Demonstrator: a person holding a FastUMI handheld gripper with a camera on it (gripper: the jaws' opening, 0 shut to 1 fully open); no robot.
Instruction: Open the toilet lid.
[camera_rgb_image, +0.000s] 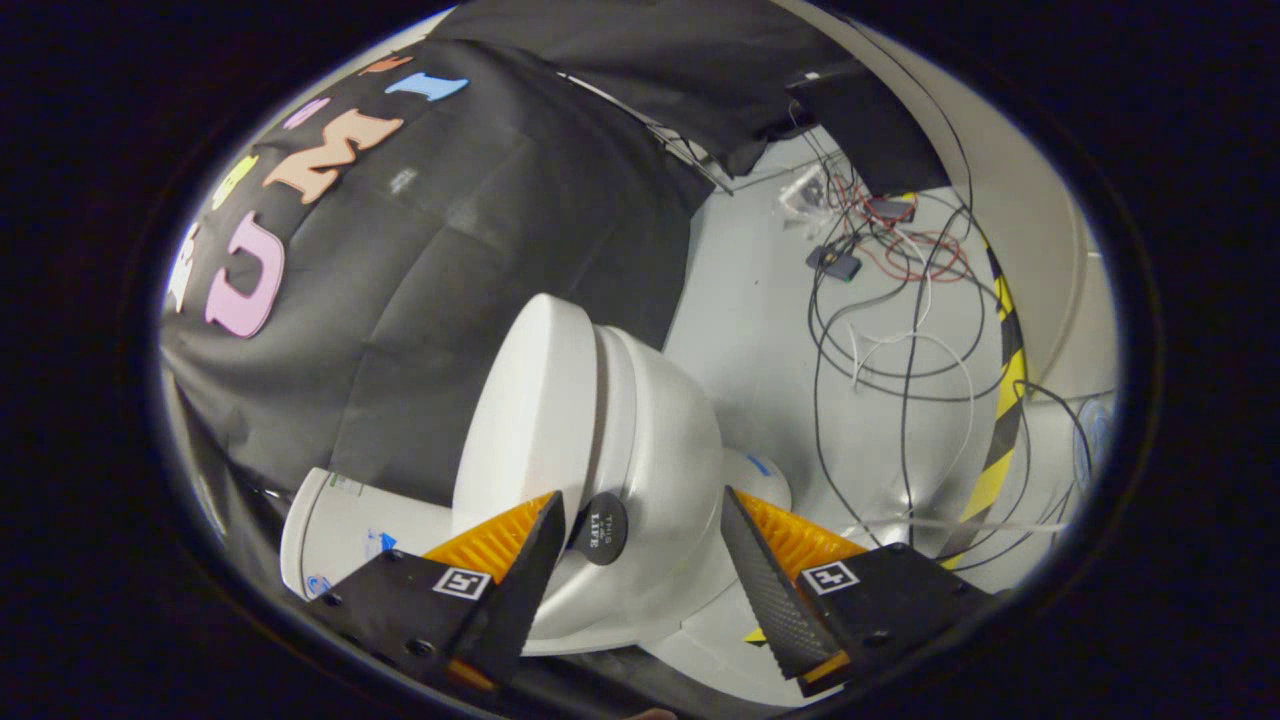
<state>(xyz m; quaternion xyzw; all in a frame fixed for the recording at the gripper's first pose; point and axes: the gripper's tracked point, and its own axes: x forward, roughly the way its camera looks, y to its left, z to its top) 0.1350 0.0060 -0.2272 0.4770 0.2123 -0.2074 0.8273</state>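
Note:
A white toilet (660, 470) stands just ahead of my fingers, and the view is rolled so it appears on its side. Its lid (530, 400) lies against the seat; I cannot tell whether a gap has opened. A small round black knob (600, 528) sits on the lid's front edge. My gripper (640, 525) is open with the knob between its fingers, close to the left fingertip (545, 535). The right fingertip (745, 535) is over the bowl's side, apart from the knob. Neither finger presses on anything.
The white tank (330, 520) rests against the black cloth wall (450, 250). Beyond the bowl, loose black, white and red cables (900, 330) sprawl over the grey floor (750, 300). A yellow-black hazard stripe (1005, 400) marks the floor's edge.

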